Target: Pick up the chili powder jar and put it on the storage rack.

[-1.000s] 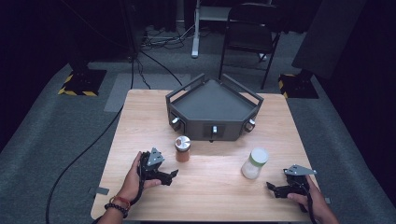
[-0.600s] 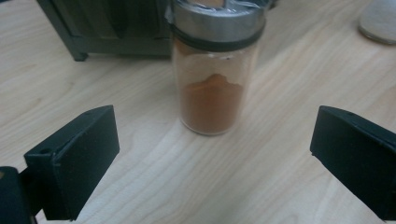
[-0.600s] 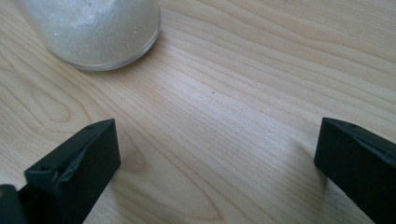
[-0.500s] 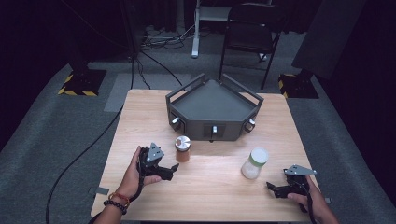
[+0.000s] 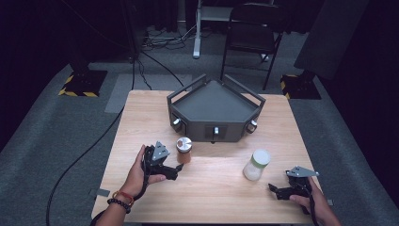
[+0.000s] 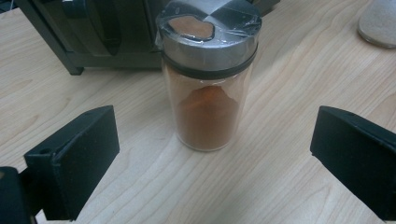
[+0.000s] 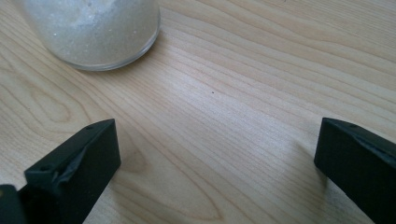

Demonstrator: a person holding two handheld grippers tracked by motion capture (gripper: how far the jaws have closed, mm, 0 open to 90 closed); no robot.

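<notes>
On the tabletop, just in front of the dark tray, the spice jar stands upright, right beside my left tongs. Left tongs are wide open, jaws apart either side of the jar in the left gripper view, not touching it yet. Right tongs also open, holding nothing, parked near the white-powder jar, whose base sits just ahead of the jaws.

Handling guess: clear rigid wall, glass or hard plastic, so stiff but smooth and likely slippery. About half full of orange powder, so probably light, weight sitting low. Metal cap has film or tape over it, which looks slick and loose; I wouldn't grab there.

Plan: take hold on the straight body below the black band under the cap, around mid-height, jaws square to the wall. Close gently and firmly; a tall narrow jar will tip if one jaw lands first.
</notes>
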